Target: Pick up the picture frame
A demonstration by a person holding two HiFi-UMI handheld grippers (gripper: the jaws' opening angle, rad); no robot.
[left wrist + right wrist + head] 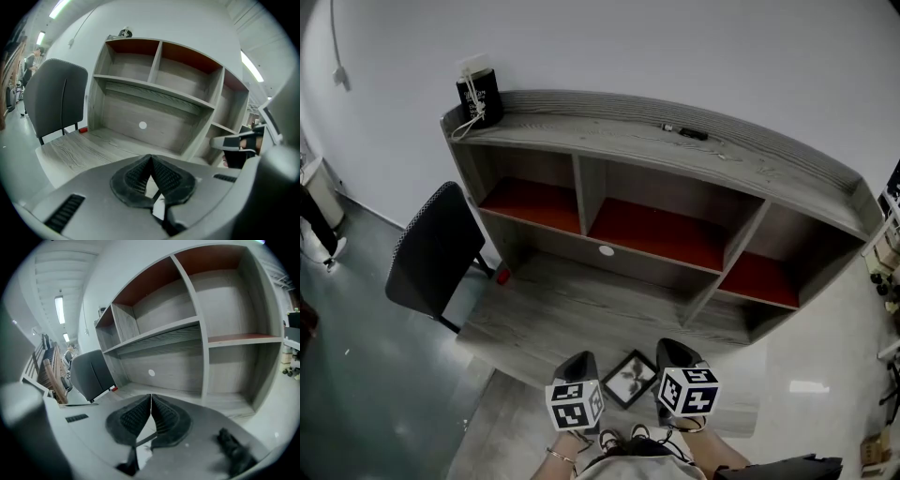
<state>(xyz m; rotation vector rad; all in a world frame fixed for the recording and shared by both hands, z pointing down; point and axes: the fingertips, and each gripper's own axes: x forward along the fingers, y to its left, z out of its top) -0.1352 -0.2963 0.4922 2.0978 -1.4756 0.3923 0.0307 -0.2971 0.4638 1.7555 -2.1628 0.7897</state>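
Note:
A small black picture frame (630,378) with a dark print lies flat near the front edge of the grey wooden desk (553,314), turned like a diamond. My left gripper (581,360) hovers just left of it and my right gripper (669,348) just right of it, both pointing toward the shelves. Neither touches the frame. In the left gripper view the left gripper (151,157) has its black ribbed pads (137,177) pressed together with nothing between them. The right gripper (151,397) in its own view is likewise shut and holds nothing.
A hutch (675,187) with red-lined compartments stands at the desk's back, with a white round cap (607,250) in its panel. A black bag (479,97) and a small dark item (692,133) sit on top. A black chair (434,248) stands at the left.

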